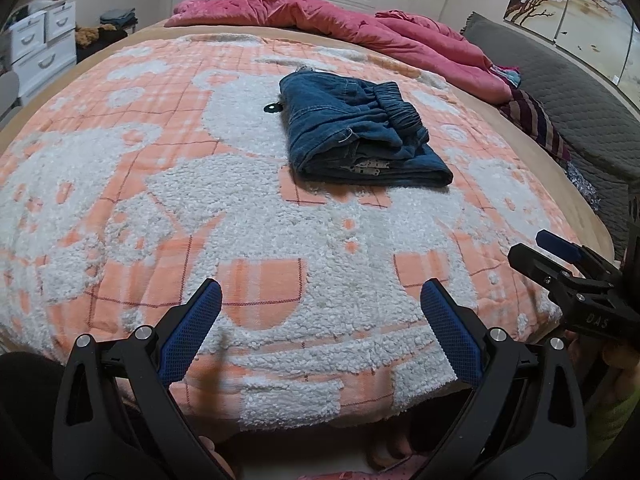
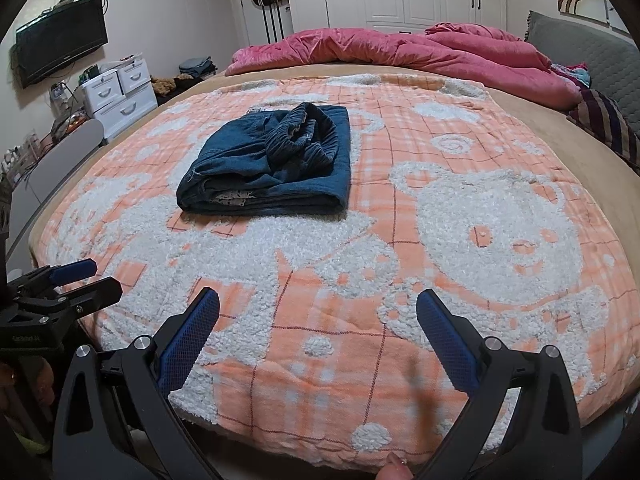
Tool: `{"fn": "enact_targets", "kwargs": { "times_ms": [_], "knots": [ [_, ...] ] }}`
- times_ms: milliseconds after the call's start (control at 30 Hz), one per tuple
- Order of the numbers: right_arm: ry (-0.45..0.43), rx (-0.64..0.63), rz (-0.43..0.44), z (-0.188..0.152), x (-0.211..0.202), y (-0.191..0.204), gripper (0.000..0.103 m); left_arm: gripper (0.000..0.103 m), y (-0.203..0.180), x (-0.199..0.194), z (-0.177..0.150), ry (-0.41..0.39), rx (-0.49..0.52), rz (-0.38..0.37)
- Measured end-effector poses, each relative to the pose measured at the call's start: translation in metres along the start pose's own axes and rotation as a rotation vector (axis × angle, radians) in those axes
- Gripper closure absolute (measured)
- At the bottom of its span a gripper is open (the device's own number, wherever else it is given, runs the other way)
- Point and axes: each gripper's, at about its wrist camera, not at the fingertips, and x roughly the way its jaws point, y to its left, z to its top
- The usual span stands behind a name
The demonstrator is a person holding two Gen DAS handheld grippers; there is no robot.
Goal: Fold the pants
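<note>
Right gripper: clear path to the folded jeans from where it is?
Probably yes. The right gripper is open and empty, and only bare blanket lies between it and the jeans; the left gripper sits off to the side.

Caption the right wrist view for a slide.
Folded dark blue denim pants on orange-and-white fleece blanket; open right gripper held back.

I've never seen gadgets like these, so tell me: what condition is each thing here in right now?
Pants: folded into a compact bundle, lying on the blanket.
Left gripper: jaws open, holding nothing.
Right gripper: jaws open, holding nothing.
Blanket: spread flat over the bed.
Pink quilt: bunched up at the far side.
</note>
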Motion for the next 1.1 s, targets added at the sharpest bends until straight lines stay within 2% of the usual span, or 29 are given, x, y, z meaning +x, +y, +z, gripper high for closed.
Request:
{"fn": "enact_targets", "kwargs": {
  "times_ms": [1100],
  "knots": [
    [0.001,0.003,-0.006,0.0002,0.0009,0.0015,0.005,0.010,-0.0015,-0.0015,0.0004,0.000,0.003,0.001]
  ]
}}
